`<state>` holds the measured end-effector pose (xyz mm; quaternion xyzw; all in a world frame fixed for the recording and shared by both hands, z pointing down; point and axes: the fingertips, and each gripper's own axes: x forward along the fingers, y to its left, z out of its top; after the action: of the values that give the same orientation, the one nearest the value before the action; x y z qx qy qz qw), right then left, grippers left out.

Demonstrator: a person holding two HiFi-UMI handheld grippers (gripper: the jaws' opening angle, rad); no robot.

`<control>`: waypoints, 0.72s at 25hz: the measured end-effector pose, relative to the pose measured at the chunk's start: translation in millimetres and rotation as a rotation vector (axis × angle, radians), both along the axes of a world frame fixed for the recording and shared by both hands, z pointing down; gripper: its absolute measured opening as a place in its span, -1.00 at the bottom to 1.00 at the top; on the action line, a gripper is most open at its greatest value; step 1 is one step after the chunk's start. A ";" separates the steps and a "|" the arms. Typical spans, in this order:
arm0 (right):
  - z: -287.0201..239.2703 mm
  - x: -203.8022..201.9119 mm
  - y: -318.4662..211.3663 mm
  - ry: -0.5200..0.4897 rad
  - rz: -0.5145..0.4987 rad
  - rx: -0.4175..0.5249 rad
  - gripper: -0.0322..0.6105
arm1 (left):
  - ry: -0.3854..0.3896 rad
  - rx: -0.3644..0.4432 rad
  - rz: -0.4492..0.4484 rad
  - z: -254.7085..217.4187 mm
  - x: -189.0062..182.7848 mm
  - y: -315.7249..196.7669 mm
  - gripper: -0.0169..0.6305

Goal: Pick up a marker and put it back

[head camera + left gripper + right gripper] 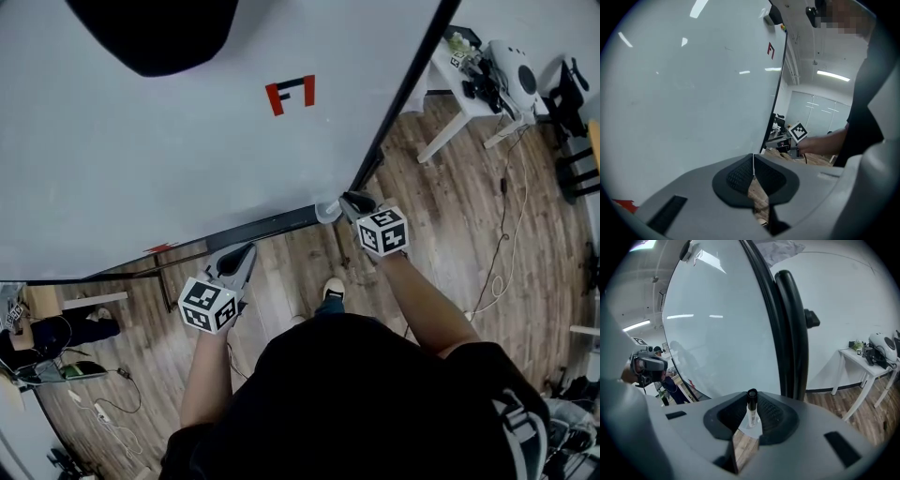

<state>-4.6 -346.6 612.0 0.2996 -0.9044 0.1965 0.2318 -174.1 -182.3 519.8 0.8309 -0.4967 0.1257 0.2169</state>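
Right gripper view: the right gripper (751,411) pinches a marker (751,419) between its ribbed pads. The black cap points away from the camera and the white labelled barrel sits in the grip. Beyond it stand the whiteboard (717,333) and its black frame (787,329).

Head view: that gripper hovers at the board's lower right corner, near the end of the dark ledge (272,225) along the bottom edge.

Left gripper view: the left gripper (753,177) has its jaws together on nothing.

Judged step: returning the marker to the ledge. To do it well, turn the barrel parallel to the ledge, lower it until it rests along its length, and only then part the jaws. Released tilted or short of the ledge, it would likely drop to the floor.
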 end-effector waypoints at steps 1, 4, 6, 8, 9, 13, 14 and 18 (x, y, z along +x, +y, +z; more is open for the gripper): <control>4.2 -1.7 0.1 0.004 -0.008 -0.006 -0.71 | 0.001 -0.005 -0.003 2.1 0.3 -0.1 -0.89; 15.6 -6.7 -0.5 0.013 -0.025 -0.019 -0.71 | 0.004 -0.016 -0.011 8.2 0.5 -0.3 -0.89; 21.2 -9.9 -0.2 0.020 -0.038 -0.026 -0.71 | 0.007 -0.022 -0.020 11.6 -0.1 0.8 -0.89; 25.0 -12.7 0.2 0.026 -0.050 -0.030 -0.71 | 0.010 -0.026 -0.030 14.2 -0.6 1.7 -0.89; 26.7 -14.0 0.2 0.028 -0.055 -0.032 -0.71 | 0.012 -0.027 -0.033 15.3 -0.7 2.0 -0.89; 33.9 -18.2 0.9 0.043 -0.075 -0.038 -0.71 | 0.017 -0.035 -0.043 19.5 -0.6 5.3 -0.89; 35.2 -18.9 1.0 0.046 -0.078 -0.038 -0.70 | 0.018 -0.037 -0.047 20.5 -1.0 6.5 -0.89; 37.1 -21.8 -0.9 0.057 -0.092 -0.032 -0.70 | 0.018 -0.043 -0.062 23.5 -4.5 11.5 -0.89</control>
<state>-26.3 -347.6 649.1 0.2594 -0.9070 0.1911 0.2712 -178.7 -170.9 543.3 0.8114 -0.5174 0.1220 0.2430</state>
